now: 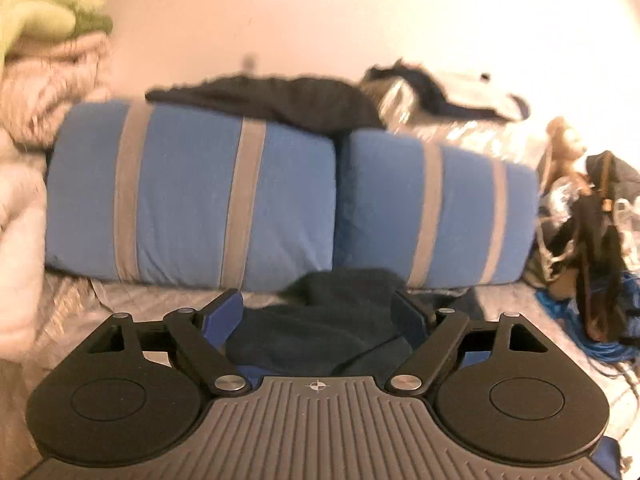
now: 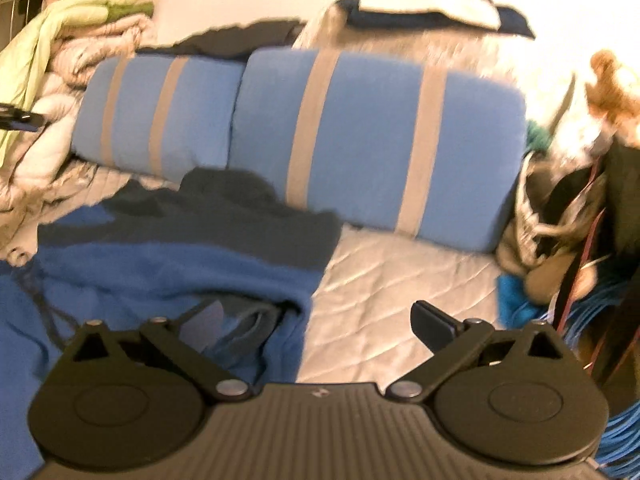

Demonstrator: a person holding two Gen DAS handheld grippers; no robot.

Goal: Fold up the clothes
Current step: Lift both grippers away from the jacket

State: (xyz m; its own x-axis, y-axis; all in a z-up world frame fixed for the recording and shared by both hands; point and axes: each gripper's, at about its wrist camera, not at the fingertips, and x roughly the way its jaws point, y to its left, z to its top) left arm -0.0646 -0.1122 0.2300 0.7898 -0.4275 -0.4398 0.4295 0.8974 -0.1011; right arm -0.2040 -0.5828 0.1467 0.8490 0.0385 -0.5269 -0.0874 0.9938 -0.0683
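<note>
A blue garment (image 2: 168,272) with a dark navy upper part (image 2: 224,216) lies spread on the quilted bed cover (image 2: 392,280), reaching the foot of the pillows. In the right wrist view, my right gripper (image 2: 318,324) hangs open over the garment's right edge. Its left finger (image 2: 204,324) is above the blue cloth and its right finger (image 2: 434,324) is above bare quilt. My left gripper (image 1: 316,312) is open too. The dark cloth (image 1: 320,324) lies below and between its jaws, and neither pad presses on it. A bit of the left gripper (image 2: 20,120) shows at the far left of the right wrist view.
Two blue pillows with grey stripes (image 1: 192,196) (image 2: 376,144) stand against the wall. Dark clothing (image 1: 272,98) lies on top of them. A pile of pale blankets (image 1: 36,92) fills the left. Bags, blue cord (image 2: 600,320) and a soft toy (image 2: 612,84) crowd the right edge.
</note>
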